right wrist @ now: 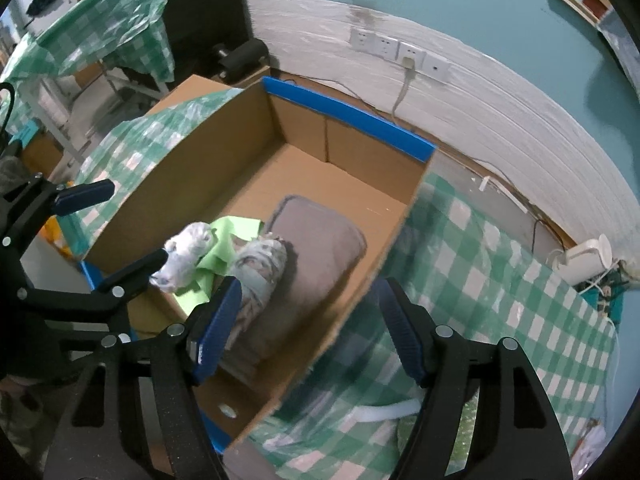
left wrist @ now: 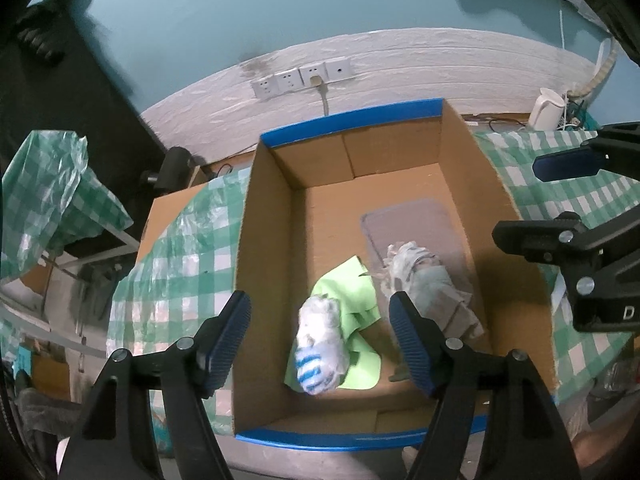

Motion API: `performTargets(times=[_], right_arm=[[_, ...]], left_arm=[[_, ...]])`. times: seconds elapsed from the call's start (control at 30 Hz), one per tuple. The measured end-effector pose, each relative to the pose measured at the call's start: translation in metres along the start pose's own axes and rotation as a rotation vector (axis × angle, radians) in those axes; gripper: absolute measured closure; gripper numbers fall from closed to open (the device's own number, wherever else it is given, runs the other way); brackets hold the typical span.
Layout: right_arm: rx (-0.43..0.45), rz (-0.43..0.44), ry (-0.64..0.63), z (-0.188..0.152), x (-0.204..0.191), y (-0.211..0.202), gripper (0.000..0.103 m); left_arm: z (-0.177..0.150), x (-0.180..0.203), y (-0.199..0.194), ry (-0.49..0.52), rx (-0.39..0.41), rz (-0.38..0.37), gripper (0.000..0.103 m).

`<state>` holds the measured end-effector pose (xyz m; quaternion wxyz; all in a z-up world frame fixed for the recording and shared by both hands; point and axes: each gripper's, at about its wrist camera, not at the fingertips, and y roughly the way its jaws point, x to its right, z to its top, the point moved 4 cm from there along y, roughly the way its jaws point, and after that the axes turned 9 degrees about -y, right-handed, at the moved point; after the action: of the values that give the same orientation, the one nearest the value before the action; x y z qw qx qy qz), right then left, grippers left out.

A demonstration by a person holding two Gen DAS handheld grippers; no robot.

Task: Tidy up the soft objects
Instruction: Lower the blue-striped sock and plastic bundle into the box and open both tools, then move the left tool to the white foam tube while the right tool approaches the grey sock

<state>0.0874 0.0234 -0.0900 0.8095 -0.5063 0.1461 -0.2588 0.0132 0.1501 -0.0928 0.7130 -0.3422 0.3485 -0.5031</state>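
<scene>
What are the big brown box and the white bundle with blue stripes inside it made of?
The open brown box looks like matte corrugated cardboard: raw tan walls, folded flaps, blue tape along its rims. The white blue-striped bundle seems to be fuzzy knitted fabric, perhaps rolled socks or gloves.

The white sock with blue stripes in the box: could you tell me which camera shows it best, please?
The left wrist view. There the rolled sock lies in full sight on the green cloth, blue stripes showing, between the open left gripper fingers. In the right wrist view the left gripper's finger hides part of it and no stripes show.
</scene>
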Motion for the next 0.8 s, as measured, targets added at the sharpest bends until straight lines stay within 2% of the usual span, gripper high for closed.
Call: performTargets(times=[0.37,0.8], right_arm=[[0.015,-0.032,0.054,-0.03,0.032,-0.021,0.031],[0.025,-0.068,0.128,-0.074,0.074,-0.044,0.031]], left_arm=[[0.006,0.026,-0.012,0.039,0.029,-0.045,0.03],[0.007,0.079,-0.023,0.134,0.044,-0.077,0.03]])
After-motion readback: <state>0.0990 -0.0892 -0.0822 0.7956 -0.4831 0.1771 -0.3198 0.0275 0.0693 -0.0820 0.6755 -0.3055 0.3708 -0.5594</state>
